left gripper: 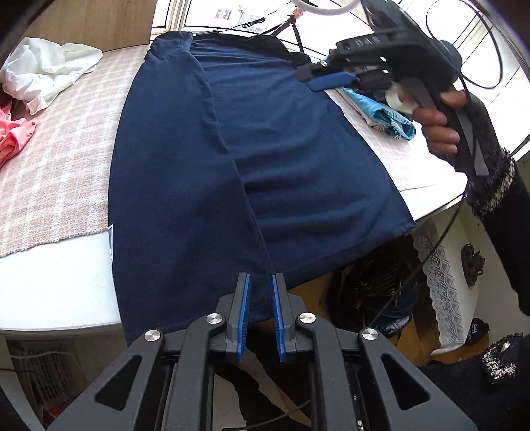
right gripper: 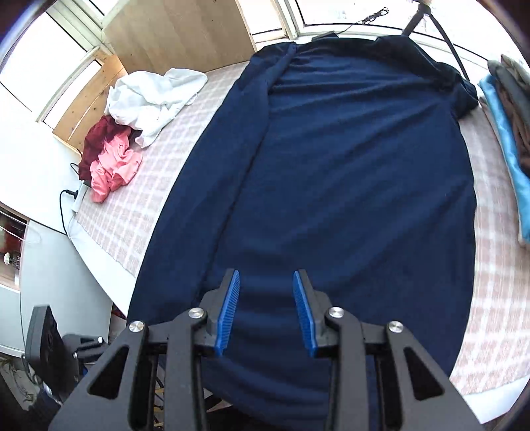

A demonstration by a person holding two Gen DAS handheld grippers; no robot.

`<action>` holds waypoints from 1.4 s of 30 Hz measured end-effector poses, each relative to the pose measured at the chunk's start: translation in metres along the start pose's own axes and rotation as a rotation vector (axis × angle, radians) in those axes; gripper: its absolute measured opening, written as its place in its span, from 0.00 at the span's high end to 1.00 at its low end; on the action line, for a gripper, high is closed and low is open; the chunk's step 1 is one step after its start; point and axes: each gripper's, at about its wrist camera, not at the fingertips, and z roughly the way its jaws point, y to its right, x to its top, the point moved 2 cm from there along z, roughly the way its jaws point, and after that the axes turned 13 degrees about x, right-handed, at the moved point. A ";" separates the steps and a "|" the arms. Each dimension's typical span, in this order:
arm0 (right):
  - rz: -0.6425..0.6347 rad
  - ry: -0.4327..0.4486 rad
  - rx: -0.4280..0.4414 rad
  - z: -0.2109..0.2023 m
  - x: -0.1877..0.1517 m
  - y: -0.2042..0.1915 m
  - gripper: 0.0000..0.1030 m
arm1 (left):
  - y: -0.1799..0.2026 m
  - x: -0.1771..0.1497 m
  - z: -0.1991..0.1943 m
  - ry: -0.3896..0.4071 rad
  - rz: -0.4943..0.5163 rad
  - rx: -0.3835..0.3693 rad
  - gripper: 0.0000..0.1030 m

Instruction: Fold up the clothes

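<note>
Checked cloth covers my table (right gripper: 159,185), windows behind. Left of navy garment (right gripper: 347,185): pink clothes (right gripper: 112,172), white clothes (right gripper: 152,99). Garment flat mid-table, left side folded over, hem overhanging near edge. Right of it: blue folded stack (right gripper: 506,149). Left hand-held gripper (left gripper: 260,281) slightly parted over fold edge; right hand-held gripper (right gripper: 266,278) spread above hem, holding nothing.

I see a checked pink-white table cover (right gripper: 132,212) under everything, wooden panel (right gripper: 185,30) top centre, windows (right gripper: 59,43) upper left, black tripod leg (right gripper: 453,49) upper right, white lace cloth (left gripper: 440,278) hanging lower right in left wrist view
</note>
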 end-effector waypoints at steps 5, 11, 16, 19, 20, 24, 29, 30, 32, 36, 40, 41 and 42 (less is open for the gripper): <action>-0.023 -0.001 0.007 0.036 0.115 0.000 0.61 | 0.016 0.011 0.016 0.003 -0.066 0.069 0.80; -0.026 -0.129 0.029 0.112 0.196 0.018 0.61 | 0.015 0.022 0.041 -0.041 -0.177 0.110 0.80; -0.106 -0.234 -0.007 0.161 0.212 0.022 0.61 | 0.013 0.024 0.051 -0.060 -0.248 0.131 0.79; -0.115 -0.278 0.026 0.174 0.209 0.022 0.61 | 0.011 0.025 0.051 -0.064 -0.280 0.134 0.80; -0.134 -0.285 0.016 0.177 0.207 0.021 0.61 | 0.010 0.025 0.051 -0.065 -0.290 0.132 0.80; -0.176 -0.279 0.030 0.173 0.205 0.016 0.88 | 0.006 0.022 0.050 -0.080 -0.309 0.138 0.93; -0.179 -0.266 0.072 0.165 0.204 0.014 0.93 | 0.001 0.023 0.047 -0.085 -0.323 0.134 0.98; -0.177 -0.265 0.076 0.164 0.204 0.014 0.93 | 0.000 0.024 0.046 -0.084 -0.325 0.133 0.98; -0.173 -0.262 0.086 0.161 0.203 0.014 0.94 | -0.001 0.026 0.041 -0.078 -0.332 0.125 0.99; -0.181 -0.230 0.108 0.151 0.203 0.009 0.95 | 0.001 0.034 0.027 -0.044 -0.338 0.112 0.99; -0.210 -0.212 0.083 0.147 0.202 0.004 0.95 | 0.005 0.035 0.041 -0.065 -0.320 0.075 0.98; -0.212 -0.216 0.064 0.150 0.200 0.006 0.95 | 0.004 0.033 0.048 -0.091 -0.322 0.066 0.98; -0.214 -0.221 0.045 0.153 0.198 0.008 0.95 | 0.004 0.031 0.051 -0.112 -0.323 0.068 0.98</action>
